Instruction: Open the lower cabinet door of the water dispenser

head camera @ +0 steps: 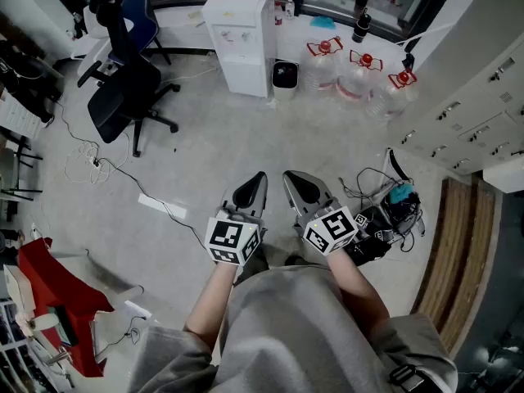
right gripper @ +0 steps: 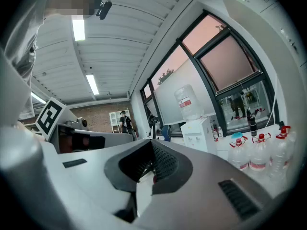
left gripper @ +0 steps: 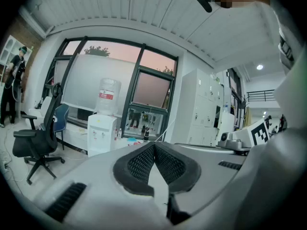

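Left claw (head camera: 259,177) and right claw (head camera: 290,176) are sitting fully closed, empty, side by side. Dispenser (head camera: 242,43) is standing well apart at 12 o'clock.

Grey floor (head camera: 246,137), black office chair (head camera: 123,97), white lockers (head camera: 475,121), dark-framed windows (left gripper: 152,89), strip lights (right gripper: 78,28) overhead.

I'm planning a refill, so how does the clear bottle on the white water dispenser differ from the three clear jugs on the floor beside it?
The clear bottle sits raised on top of the white water dispenser; the three clear floor jugs stand on the grey floor beside it. The jugs carry red caps; the bottle's top is a plain dome. All are clear plastic.
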Action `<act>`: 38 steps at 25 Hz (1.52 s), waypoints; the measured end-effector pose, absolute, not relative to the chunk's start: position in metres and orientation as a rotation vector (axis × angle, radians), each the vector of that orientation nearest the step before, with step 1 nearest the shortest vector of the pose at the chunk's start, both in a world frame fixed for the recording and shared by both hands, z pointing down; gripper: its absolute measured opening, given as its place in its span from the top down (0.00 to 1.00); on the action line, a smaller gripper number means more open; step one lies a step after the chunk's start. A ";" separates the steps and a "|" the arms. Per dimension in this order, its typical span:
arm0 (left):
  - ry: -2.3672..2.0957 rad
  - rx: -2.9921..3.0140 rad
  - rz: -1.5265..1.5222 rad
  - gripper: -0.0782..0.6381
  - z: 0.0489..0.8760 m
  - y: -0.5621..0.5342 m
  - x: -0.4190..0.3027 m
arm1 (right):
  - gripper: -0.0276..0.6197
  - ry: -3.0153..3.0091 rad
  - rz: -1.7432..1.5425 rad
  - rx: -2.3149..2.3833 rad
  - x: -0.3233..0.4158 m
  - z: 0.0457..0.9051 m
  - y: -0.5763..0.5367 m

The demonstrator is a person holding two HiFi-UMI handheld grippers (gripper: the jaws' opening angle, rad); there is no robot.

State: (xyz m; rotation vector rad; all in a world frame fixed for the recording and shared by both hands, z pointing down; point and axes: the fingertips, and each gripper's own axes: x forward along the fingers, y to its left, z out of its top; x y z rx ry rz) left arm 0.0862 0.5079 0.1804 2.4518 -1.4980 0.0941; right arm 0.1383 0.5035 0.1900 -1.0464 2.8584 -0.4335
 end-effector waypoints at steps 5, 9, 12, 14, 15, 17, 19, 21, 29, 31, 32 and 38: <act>-1.551 2.423 0.128 0.88 0.183 0.518 0.125 | 0.94 2.875 -0.404 -1.000 0.174 0.189 0.520; -1.567 2.399 0.131 0.88 0.183 0.523 0.145 | 0.94 2.864 -0.407 -0.996 0.198 0.190 0.528; -1.559 2.398 0.142 0.88 0.185 0.523 0.161 | 0.94 2.843 -0.410 -0.991 0.215 0.190 0.530; -1.550 2.405 0.157 0.88 0.185 0.524 0.170 | 0.94 2.825 -0.413 -0.996 0.225 0.189 0.528; -1.545 2.410 0.166 0.88 0.186 0.524 0.175 | 0.94 2.817 -0.416 -1.000 0.231 0.190 0.527; -1.541 2.419 0.183 0.88 0.185 0.524 0.182 | 0.94 2.799 -0.436 -1.010 0.240 0.192 0.524; -1.541 2.420 0.196 0.88 0.186 0.523 0.184 | 0.94 2.781 -0.467 -1.018 0.244 0.195 0.522; -1.541 2.409 0.206 0.88 0.189 0.522 0.182 | 0.94 2.774 -0.492 -1.012 0.243 0.199 0.521; -1.522 2.379 0.186 0.88 0.207 0.493 0.159 | 0.94 2.799 -0.513 -1.036 0.225 0.215 0.496; -1.509 2.375 0.175 0.88 0.209 0.480 0.150 | 0.94 2.802 -0.506 -1.047 0.215 0.214 0.483; -1.503 2.371 0.171 0.88 0.211 0.473 0.145 | 0.94 2.802 -0.506 -1.053 0.211 0.212 0.475; -1.465 2.358 0.138 0.88 0.215 0.426 0.116 | 0.94 2.821 -0.501 -1.084 0.177 0.211 0.428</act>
